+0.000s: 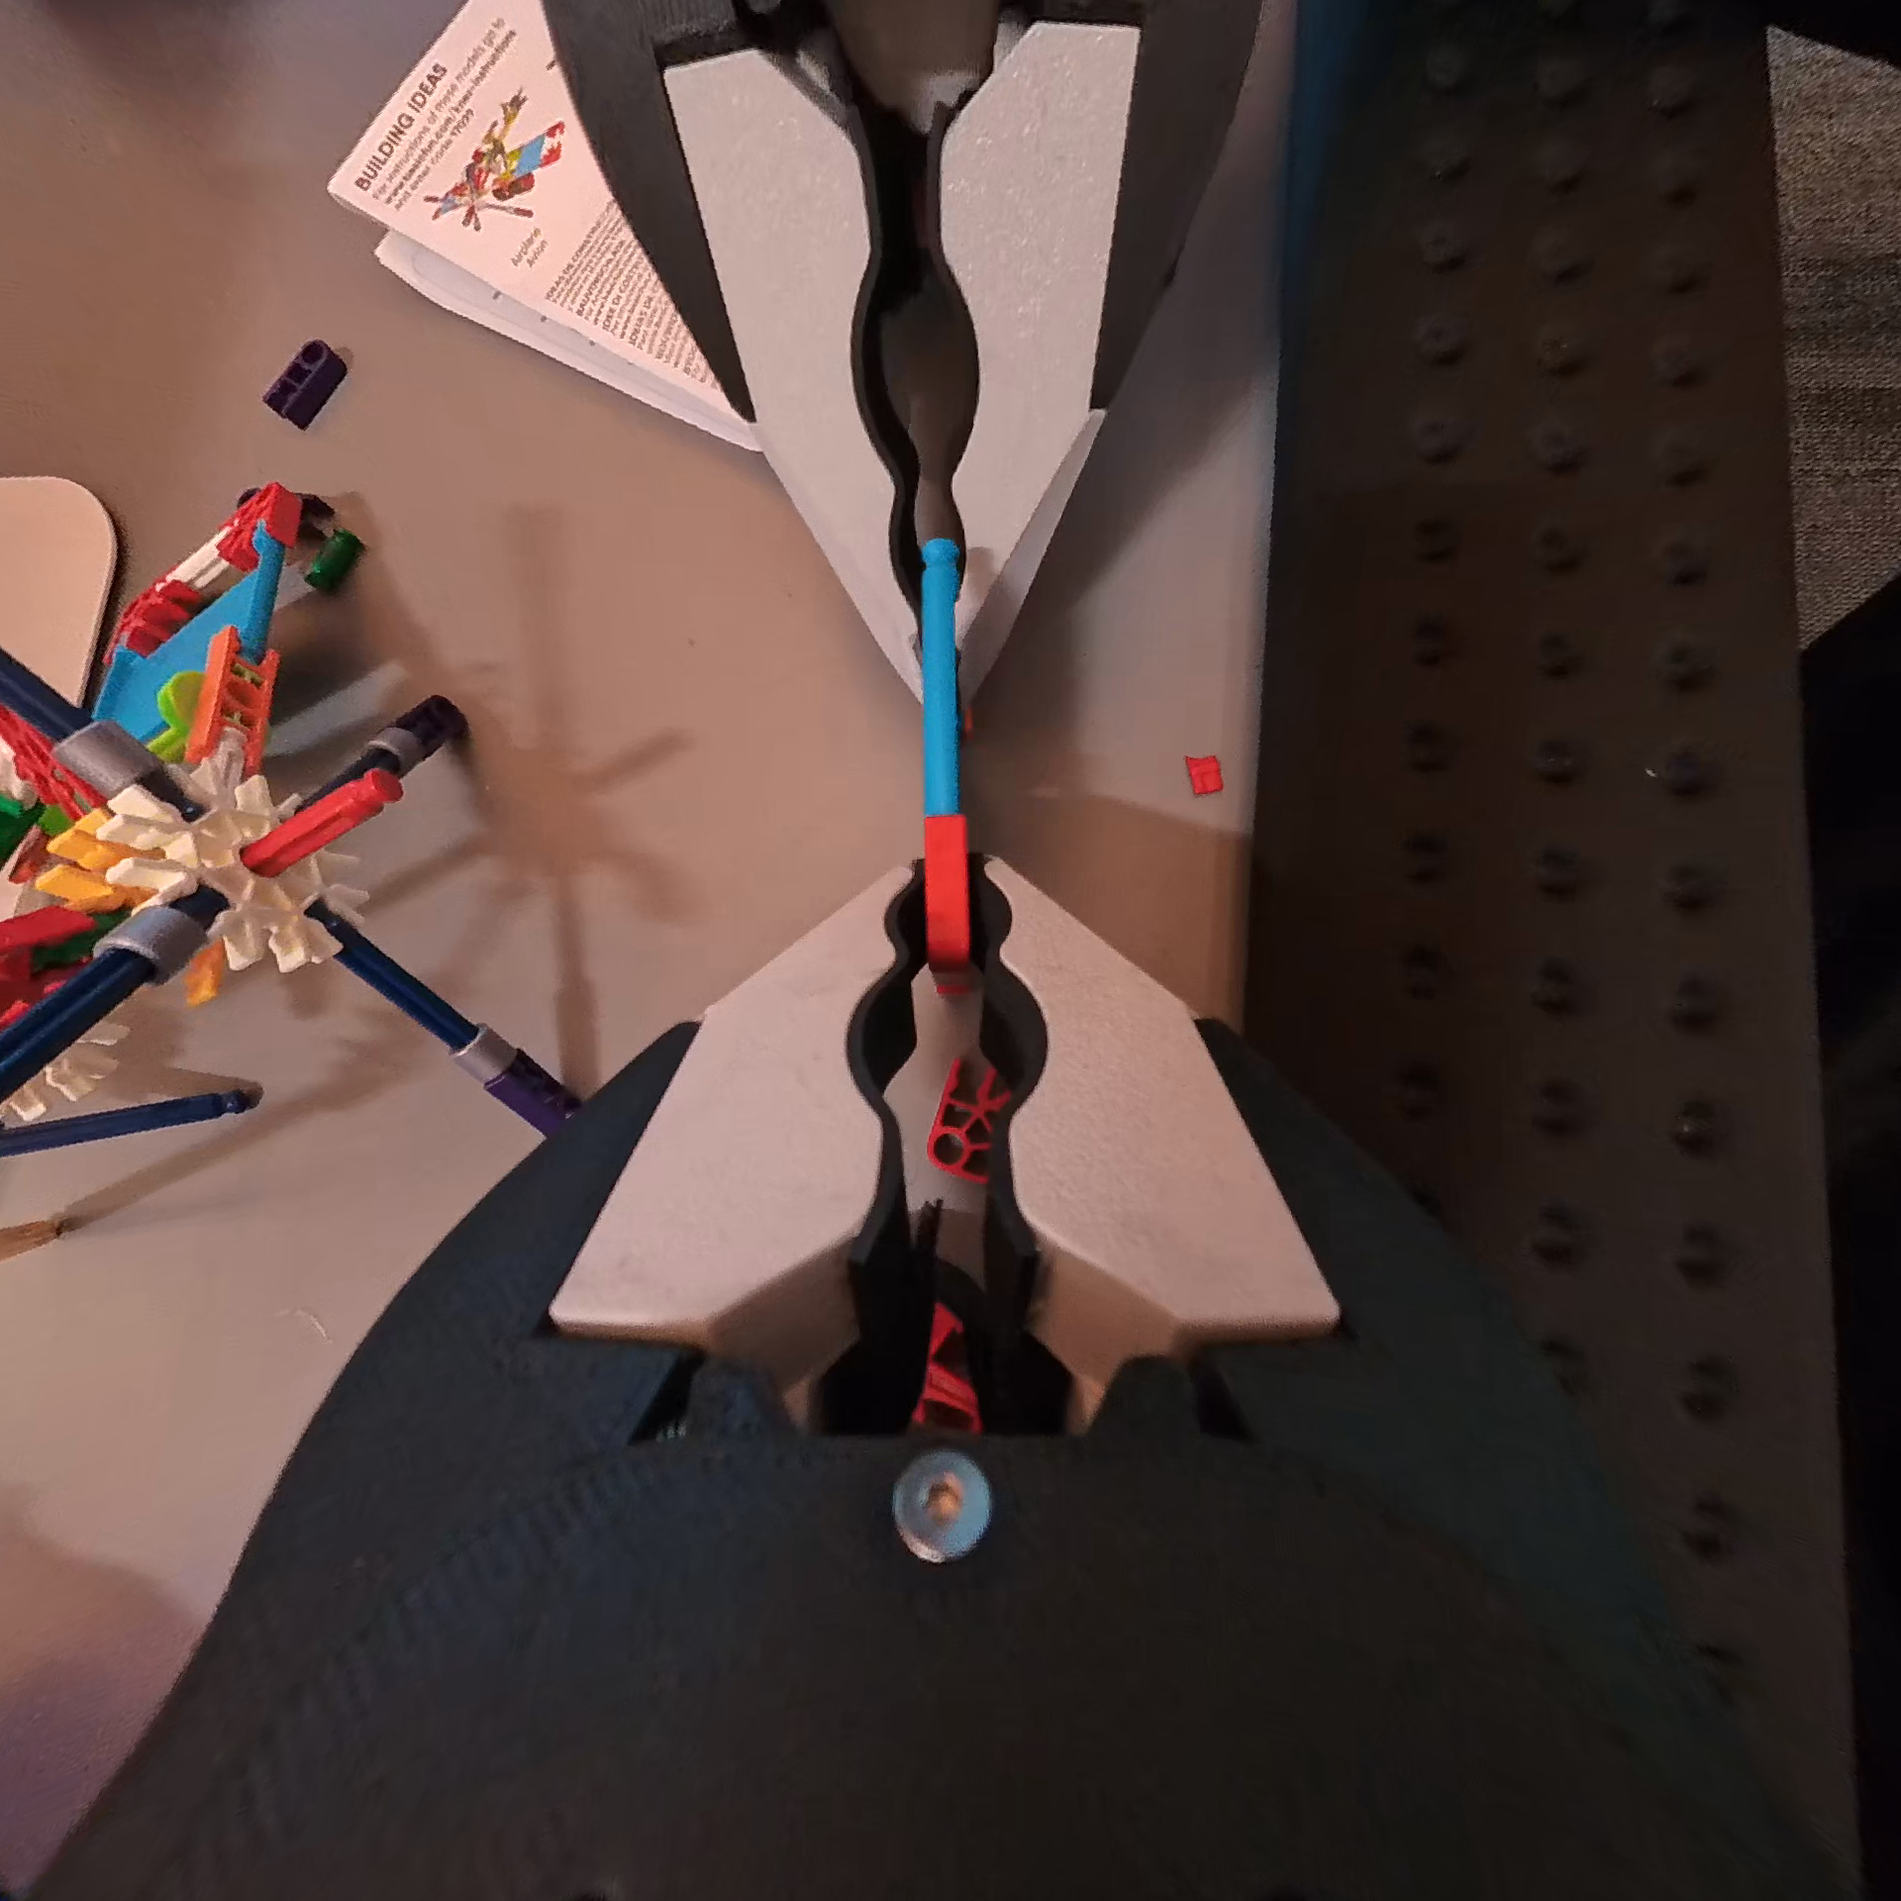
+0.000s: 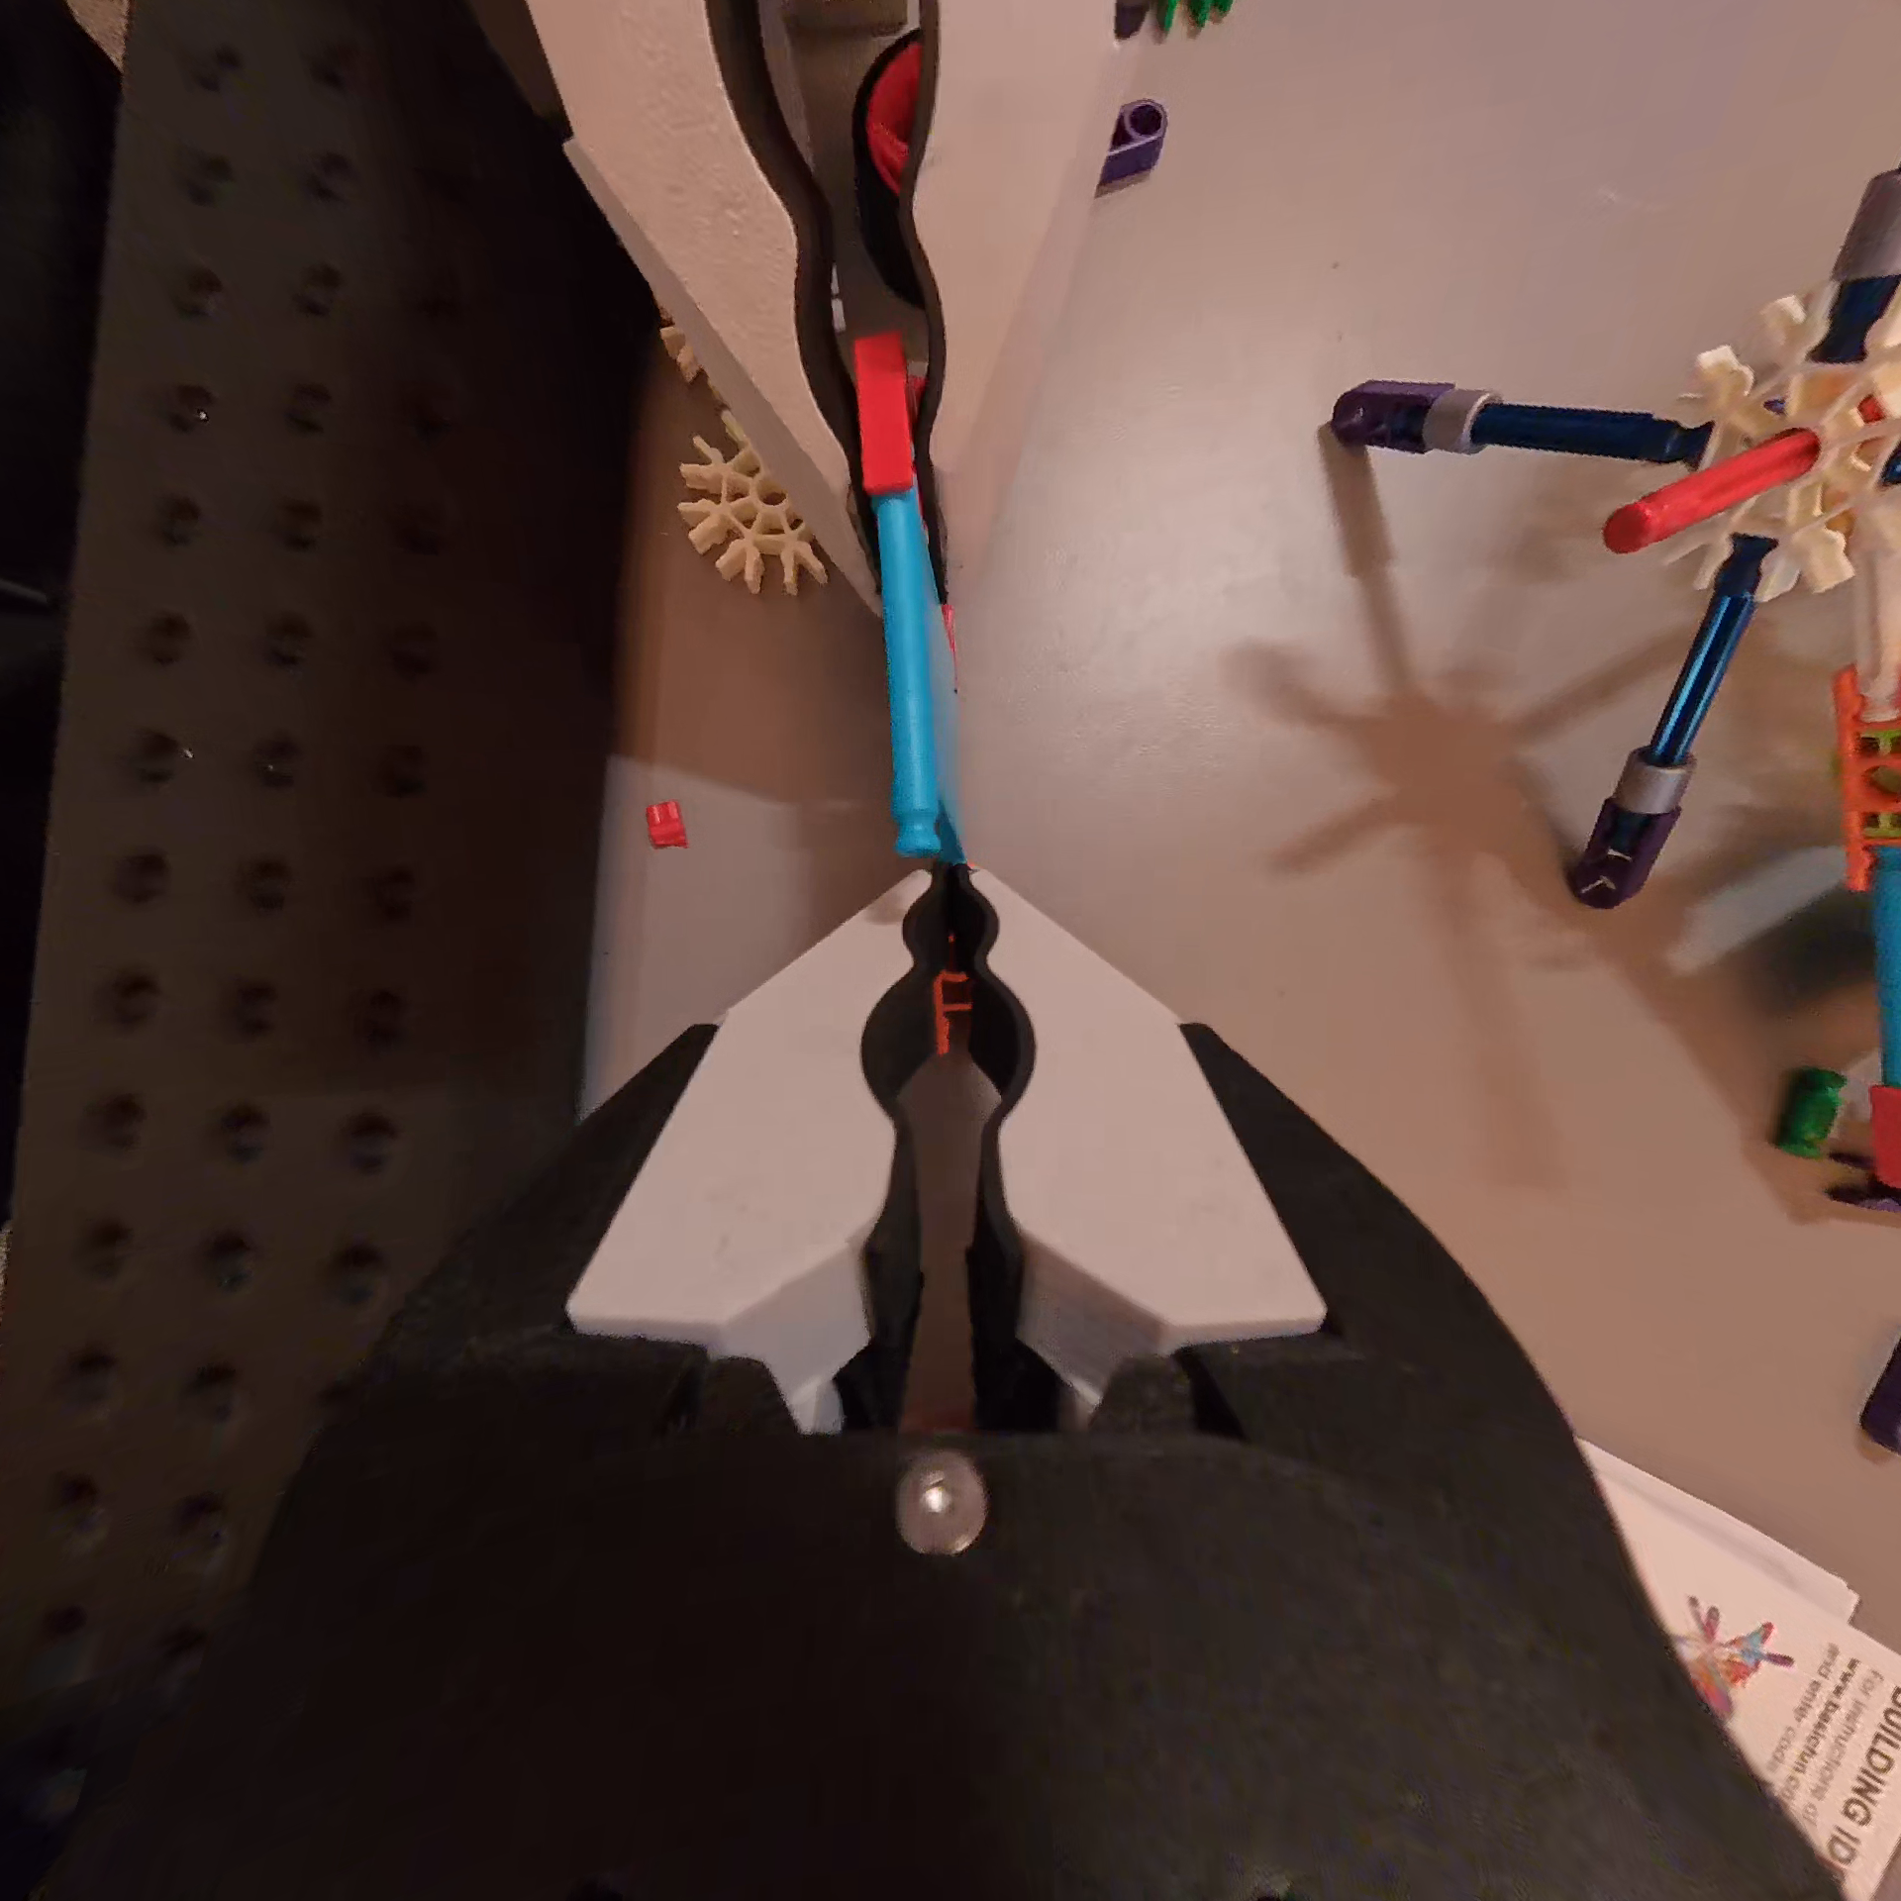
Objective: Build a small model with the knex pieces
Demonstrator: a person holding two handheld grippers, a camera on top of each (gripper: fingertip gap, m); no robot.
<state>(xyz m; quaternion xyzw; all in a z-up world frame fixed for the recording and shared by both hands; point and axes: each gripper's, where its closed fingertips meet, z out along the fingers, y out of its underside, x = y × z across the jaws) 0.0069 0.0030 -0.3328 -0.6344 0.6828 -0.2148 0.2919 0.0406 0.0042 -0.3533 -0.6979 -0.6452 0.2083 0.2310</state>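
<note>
My left gripper (image 1: pixel 946 874) is shut on a red connector (image 1: pixel 946 905), seen edge-on at its fingertips. A light blue rod (image 1: pixel 938 689) is plugged into the connector and points straight away to my right gripper (image 1: pixel 941 669), which faces mine tip to tip. In the right wrist view my right gripper (image 2: pixel 952 874) is shut on a thin orange piece (image 2: pixel 952 1003). The blue rod's (image 2: pixel 910 669) free end sits at its fingertips. Beyond it, the left gripper (image 2: pixel 905 545) holds the red connector (image 2: pixel 885 427). Both are held above a tan tabletop (image 1: pixel 669 669).
A colourful rod-and-connector model (image 1: pixel 206 823) stands to the left, also in the right wrist view (image 2: pixel 1800 463). A printed booklet (image 1: pixel 494 206), a purple piece (image 1: pixel 303 381), a small red piece (image 1: pixel 1202 774) and a white snowflake connector (image 2: pixel 751 525) lie about. A dark studded board (image 1: pixel 1543 720) borders the table. About 5 centimeters separates my left fingertips from my right.
</note>
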